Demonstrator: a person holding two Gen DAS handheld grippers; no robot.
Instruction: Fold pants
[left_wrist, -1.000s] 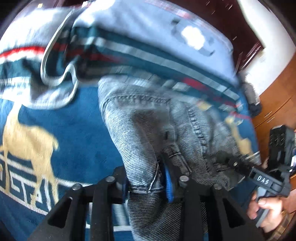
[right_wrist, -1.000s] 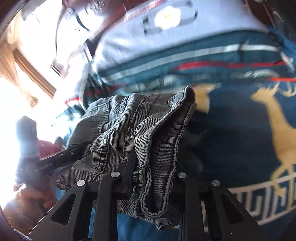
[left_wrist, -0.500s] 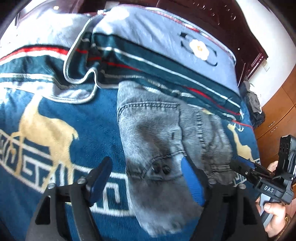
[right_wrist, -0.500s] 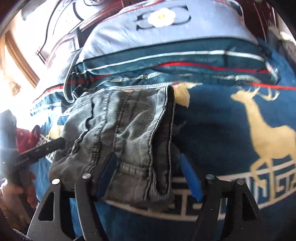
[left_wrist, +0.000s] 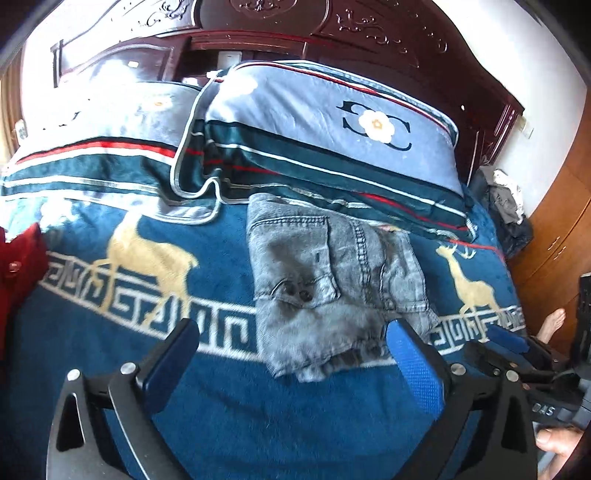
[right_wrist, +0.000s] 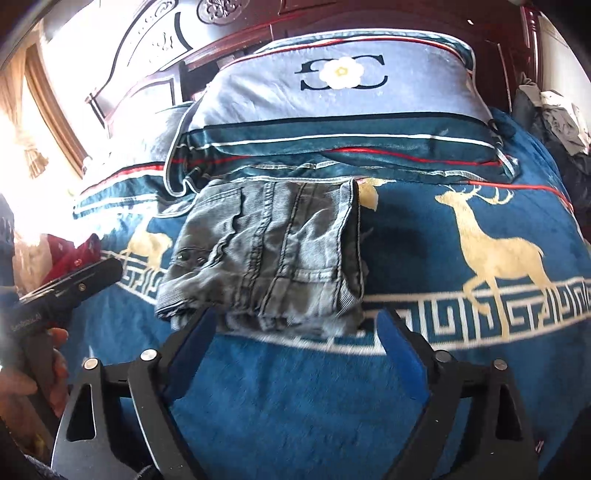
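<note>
The grey denim pants (left_wrist: 332, 288) lie folded into a compact bundle on the blue deer-pattern blanket (left_wrist: 110, 369), just in front of the pillows. They also show in the right wrist view (right_wrist: 273, 258). My left gripper (left_wrist: 295, 354) is open and empty, pulled back from the bundle's near edge. My right gripper (right_wrist: 295, 343) is open and empty, also just short of the bundle's near edge. The right gripper also shows at the right of the left wrist view (left_wrist: 517, 350). The left gripper shows at the left of the right wrist view (right_wrist: 74, 284).
Two blue-and-teal pillows (left_wrist: 325, 133) lie against a dark carved wooden headboard (left_wrist: 295, 22). A red item (left_wrist: 18, 266) sits at the bed's left edge. Clothes (left_wrist: 506, 199) are piled beside the bed at the right, next to a brown wooden wardrobe (left_wrist: 561, 236).
Both grippers opened and let go of the pants, then drew back toward me. The folded bundle now rests on the blanket.
</note>
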